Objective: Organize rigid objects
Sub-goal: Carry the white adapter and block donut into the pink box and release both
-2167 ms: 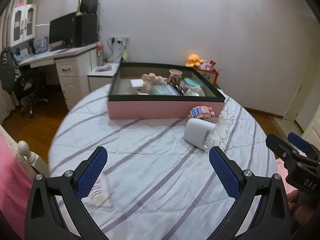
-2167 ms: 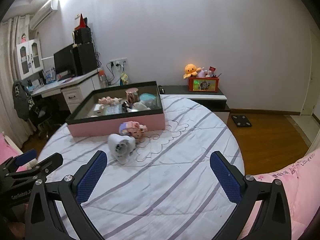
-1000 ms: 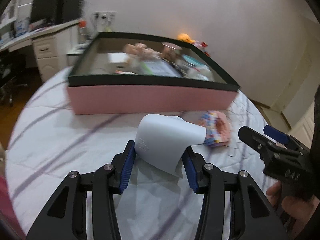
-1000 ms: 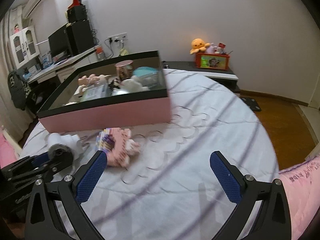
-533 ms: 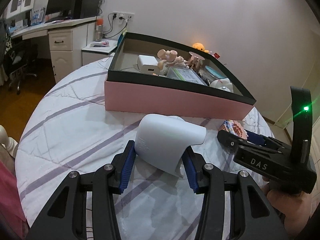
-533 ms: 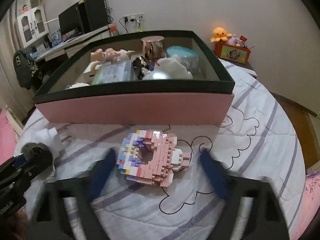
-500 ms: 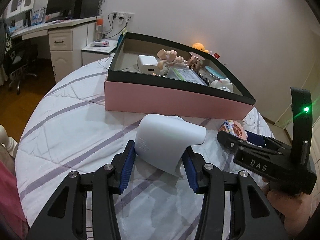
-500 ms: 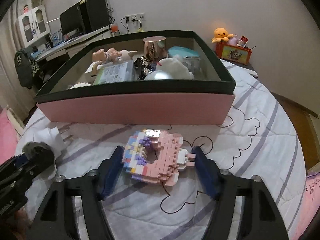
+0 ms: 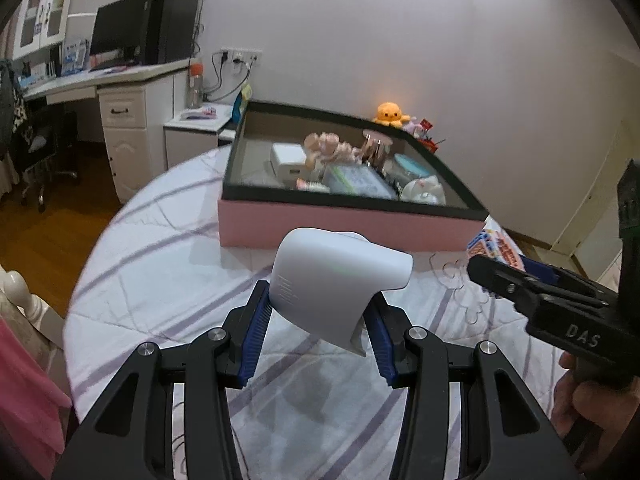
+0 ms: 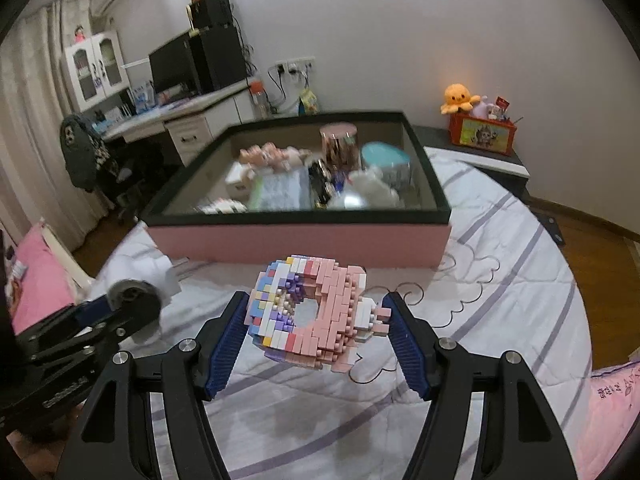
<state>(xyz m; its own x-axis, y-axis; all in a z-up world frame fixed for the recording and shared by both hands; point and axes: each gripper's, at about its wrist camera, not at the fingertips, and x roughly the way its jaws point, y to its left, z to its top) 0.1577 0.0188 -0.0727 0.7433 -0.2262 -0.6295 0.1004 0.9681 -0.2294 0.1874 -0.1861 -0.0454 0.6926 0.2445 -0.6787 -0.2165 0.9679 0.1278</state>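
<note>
Views differ: the left wrist camera shows the left hand-held gripper [image 9: 318, 334] clamped on a white plastic device [image 9: 334, 280], with the person's hand [image 9: 584, 404] carrying the other tool at the right edge. The right wrist camera shows the right hand-held gripper [image 10: 318, 338] gripping a pink brick-built donut [image 10: 312, 316] between its blue pads, the ring's hole visible only here. Both items hang above a bed with a white, purple-striped quilt [image 10: 500, 280]. Just beyond them sits a pink box with a black rim [image 10: 300, 240], crowded with small toys and containers. Behind stand a white desk [image 9: 120, 92] with a monitor, and an orange plush octopus [image 10: 458, 98] on a low cabinet.
</note>
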